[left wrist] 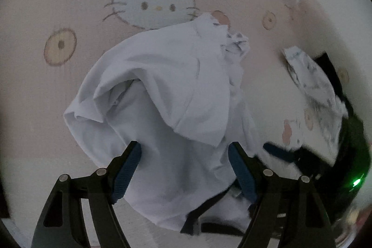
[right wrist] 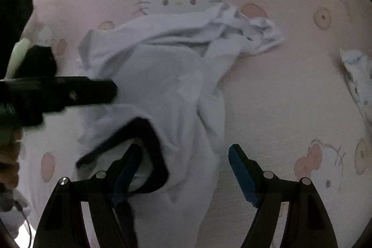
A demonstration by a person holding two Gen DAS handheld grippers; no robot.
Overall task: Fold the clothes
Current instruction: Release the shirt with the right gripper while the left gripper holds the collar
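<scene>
Clearly unfolded, the white garment (left wrist: pixel 162 94) lay rumpled on the pink cartoon sheet (left wrist: pixel 46 4). Left gripper (left wrist: pixel 184 155) fingers spread, released, above it; right gripper (right wrist: pixel 184 155) likewise released, clutching nothing. Folding remained.

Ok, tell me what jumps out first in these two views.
A crumpled white garment sprawls mid-frame on a pink sheet, just below a big cartoon cat face. Both hand-held grippers, left and right, hang open over its near edge, where a black trim shows. A patterned cloth lies at the right.
</scene>
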